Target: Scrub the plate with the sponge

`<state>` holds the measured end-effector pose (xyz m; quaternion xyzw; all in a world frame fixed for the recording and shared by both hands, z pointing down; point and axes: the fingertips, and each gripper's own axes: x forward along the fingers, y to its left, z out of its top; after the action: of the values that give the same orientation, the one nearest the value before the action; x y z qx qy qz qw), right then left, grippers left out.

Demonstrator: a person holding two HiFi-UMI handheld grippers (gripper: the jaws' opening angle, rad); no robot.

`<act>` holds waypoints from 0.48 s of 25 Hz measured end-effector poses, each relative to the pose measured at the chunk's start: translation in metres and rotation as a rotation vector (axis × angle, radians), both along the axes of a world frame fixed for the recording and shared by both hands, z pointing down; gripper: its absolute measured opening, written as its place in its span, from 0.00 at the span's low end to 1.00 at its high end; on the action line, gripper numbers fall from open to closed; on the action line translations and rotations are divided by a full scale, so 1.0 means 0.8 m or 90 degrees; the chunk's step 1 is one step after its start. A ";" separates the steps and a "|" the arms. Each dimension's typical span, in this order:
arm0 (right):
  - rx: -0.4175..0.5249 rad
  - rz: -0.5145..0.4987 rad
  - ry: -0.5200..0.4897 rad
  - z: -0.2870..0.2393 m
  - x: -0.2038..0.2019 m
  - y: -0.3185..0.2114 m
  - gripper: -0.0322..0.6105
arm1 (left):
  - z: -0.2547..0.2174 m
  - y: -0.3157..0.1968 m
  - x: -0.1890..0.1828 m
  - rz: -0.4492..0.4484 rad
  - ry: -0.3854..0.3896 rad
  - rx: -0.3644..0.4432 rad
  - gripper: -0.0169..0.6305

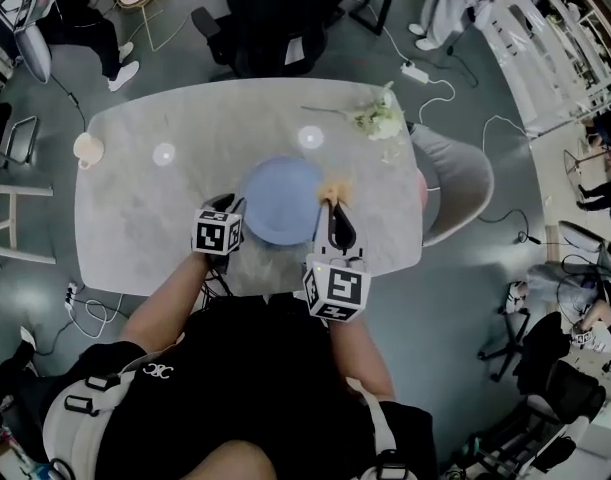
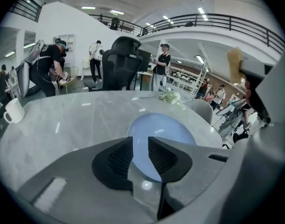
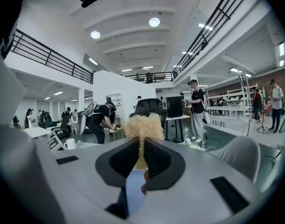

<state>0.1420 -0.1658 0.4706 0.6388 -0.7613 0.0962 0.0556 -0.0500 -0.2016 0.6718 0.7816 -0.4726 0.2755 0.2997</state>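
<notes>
A round light-blue plate (image 1: 280, 200) lies flat on the pale marble table (image 1: 135, 218), near its front edge. My left gripper (image 1: 228, 204) is at the plate's left rim. In the left gripper view its jaws (image 2: 140, 155) stand a narrow gap apart with nothing pressed between the pads, and the plate (image 2: 165, 129) shows through the gap. My right gripper (image 1: 335, 210) is at the plate's right rim, shut on a frizzy yellow sponge (image 1: 331, 192). The sponge (image 3: 143, 127) sticks out past the right gripper's (image 3: 141, 155) pads. From the left gripper view the sponge (image 2: 234, 62) shows at the upper right.
A white mug (image 1: 88, 148) stands at the table's left end. A bunch of pale flowers (image 1: 377, 118) lies at the far right. A grey chair (image 1: 455, 183) stands against the right side and a black office chair (image 1: 275, 18) at the far side. People stand around the room.
</notes>
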 end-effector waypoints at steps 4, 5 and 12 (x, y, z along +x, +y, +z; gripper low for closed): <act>-0.022 0.013 0.002 0.014 0.009 0.005 0.10 | 0.044 -0.003 -0.009 -0.053 0.012 -0.065 0.19; -0.028 0.016 0.001 0.017 0.011 0.007 0.10 | 0.052 -0.004 -0.012 -0.062 0.015 -0.080 0.19; -0.053 0.041 0.006 0.031 0.027 0.016 0.10 | 0.103 -0.001 -0.016 -0.109 0.073 -0.184 0.19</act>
<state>0.1640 -0.1527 0.4956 0.6607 -0.7354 0.1262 0.0826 -0.0627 -0.2021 0.7544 0.7013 -0.4752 0.2693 0.4580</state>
